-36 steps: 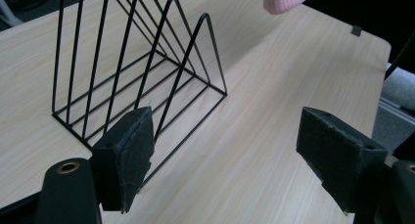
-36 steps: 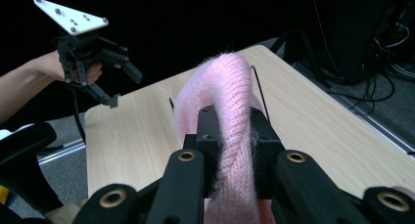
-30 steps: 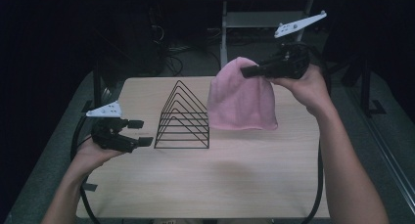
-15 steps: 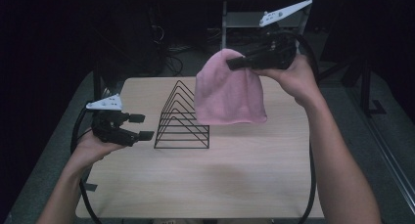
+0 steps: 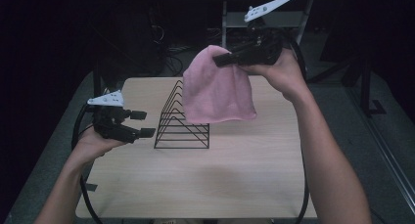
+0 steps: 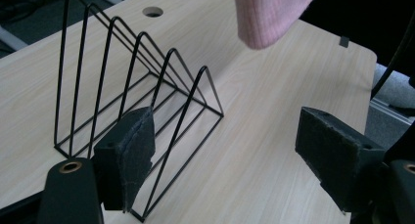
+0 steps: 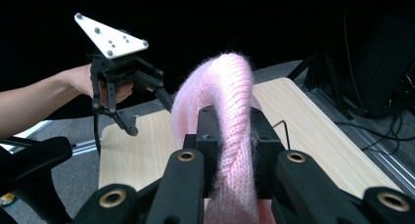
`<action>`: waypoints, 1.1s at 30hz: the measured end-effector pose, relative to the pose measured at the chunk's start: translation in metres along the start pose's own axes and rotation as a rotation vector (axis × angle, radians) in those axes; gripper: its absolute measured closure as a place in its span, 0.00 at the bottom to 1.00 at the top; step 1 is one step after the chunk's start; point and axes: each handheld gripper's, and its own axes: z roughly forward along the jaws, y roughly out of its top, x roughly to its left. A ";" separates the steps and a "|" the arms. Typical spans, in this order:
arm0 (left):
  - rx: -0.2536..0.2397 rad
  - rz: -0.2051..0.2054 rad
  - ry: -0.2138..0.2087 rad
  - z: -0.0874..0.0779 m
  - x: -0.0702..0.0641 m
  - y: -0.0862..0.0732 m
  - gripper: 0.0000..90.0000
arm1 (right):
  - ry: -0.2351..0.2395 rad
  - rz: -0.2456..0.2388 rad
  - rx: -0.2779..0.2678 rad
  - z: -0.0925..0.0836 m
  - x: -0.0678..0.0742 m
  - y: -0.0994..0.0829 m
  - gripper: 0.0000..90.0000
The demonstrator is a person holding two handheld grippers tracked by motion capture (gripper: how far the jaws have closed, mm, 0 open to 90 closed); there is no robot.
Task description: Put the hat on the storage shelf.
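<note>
Pickup done: pink knitted wool hat [image 5: 218, 89] pinched in right tongs [image 5: 221, 60], aloft above black wire triangular rack [image 5: 183, 119]; left tongs [image 5: 142, 123] spread, idle. Placing on rack likely left.

Pink rib-knit hat [image 5: 218, 89], fuzzy surface, uniform shade. Black wire rack [image 5: 182, 117], triangular loops. Pale wood-grain worktop [image 5: 205, 177], light beige. Black left tool [image 5: 141, 123] with dark grey felt-like pads [image 6: 137, 145], white-grey plate on top. Black right tool [image 5: 221, 60], brass-coloured rivets, white-grey plate. Black cables.
</note>
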 end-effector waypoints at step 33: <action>-0.014 -0.036 -0.147 0.017 0.017 0.024 0.62 | 0.090 -0.070 -0.006 0.062 0.015 0.041 0.88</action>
